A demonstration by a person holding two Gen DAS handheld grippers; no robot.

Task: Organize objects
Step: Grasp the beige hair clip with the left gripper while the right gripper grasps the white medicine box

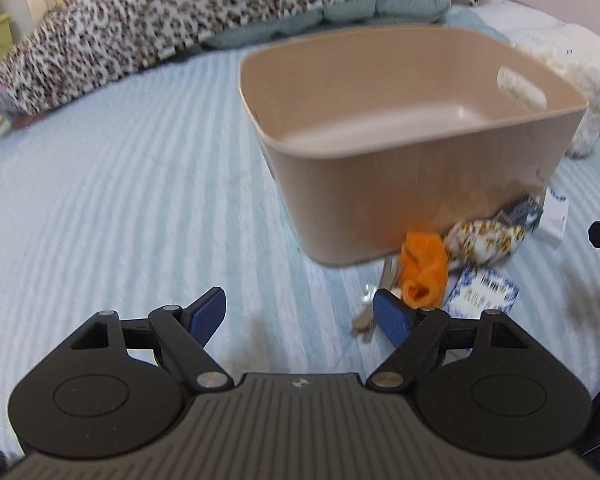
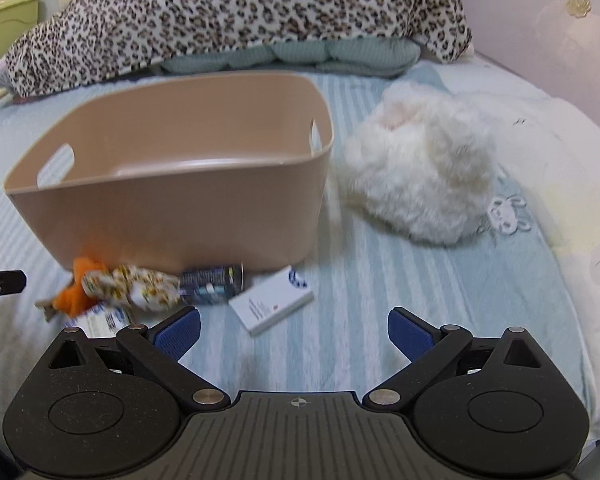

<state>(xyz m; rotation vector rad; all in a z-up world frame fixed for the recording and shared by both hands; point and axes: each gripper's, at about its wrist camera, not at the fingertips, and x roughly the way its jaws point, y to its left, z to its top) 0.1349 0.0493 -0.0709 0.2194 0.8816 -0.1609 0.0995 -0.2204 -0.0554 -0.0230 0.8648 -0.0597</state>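
Both pairs of fingers were spread wide and gripped nothing. Your left gripper (image 1: 300, 316) hovered above the striped bedspread (image 1: 120, 200), its blue pads (image 1: 208, 314) well apart. Your right gripper (image 2: 294, 332) hovered likewise, with bare bedspread between its pads (image 2: 180, 330).

In the left wrist view, the bin (image 1: 380, 196) stood upright at 1 o'clock from the gripper, with nothing visible inside. Small items lay in a cluster against its near wall:
- An orange cloth (image 1: 422, 274) lay at 2 o'clock, just beyond the right pad.
- Keys (image 1: 366, 316) lay beside that pad, partly hidden and blurred.
- A floral pouch (image 1: 484, 242) lay next to the orange cloth.
- A blue-and-white card (image 1: 482, 292) lay in front of the pouch.

In the right wrist view, the cluster lay at 10 to 11 o'clock from your right gripper:
- A dark tube (image 2: 212, 280) lay against the bin wall.
- A white box (image 2: 272, 300) lay flat near 12 o'clock, apart from the bin.
- A white plush (image 2: 420, 176) rested at 1 o'clock, just beside the bin.
- A leopard blanket (image 2: 240, 20) lay across the far bed.
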